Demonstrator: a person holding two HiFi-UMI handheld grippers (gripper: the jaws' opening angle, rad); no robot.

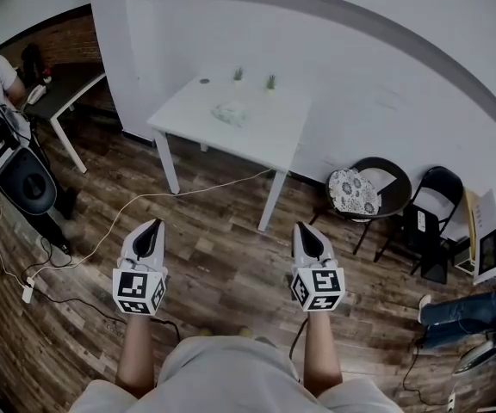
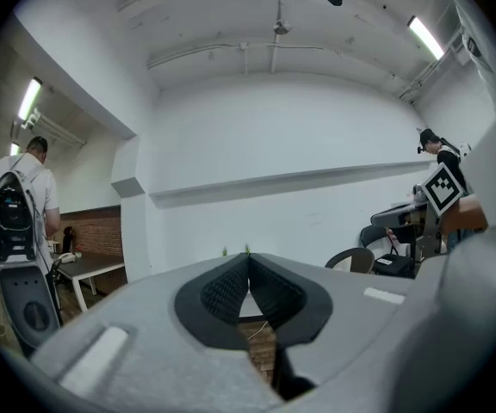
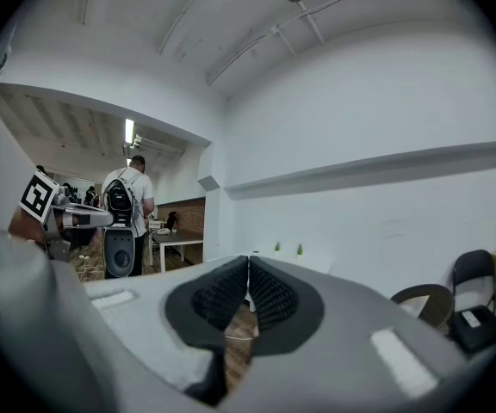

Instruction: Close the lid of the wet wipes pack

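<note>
Left tool (image 1: 153, 226), right tool (image 1: 301, 228) both together, empty. Wipes pack (image 1: 229, 113) sits on far worktop (image 1: 269, 140); off-centre push could slide it

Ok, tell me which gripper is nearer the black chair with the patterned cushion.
Right. In the head view the right gripper is just left of the chair, with a short gap between them. The left gripper is much farther left, beyond the right one.

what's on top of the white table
A pale wipes pack, two small green plants and a small dark object. The pack's lid is too far off to judge.
</note>
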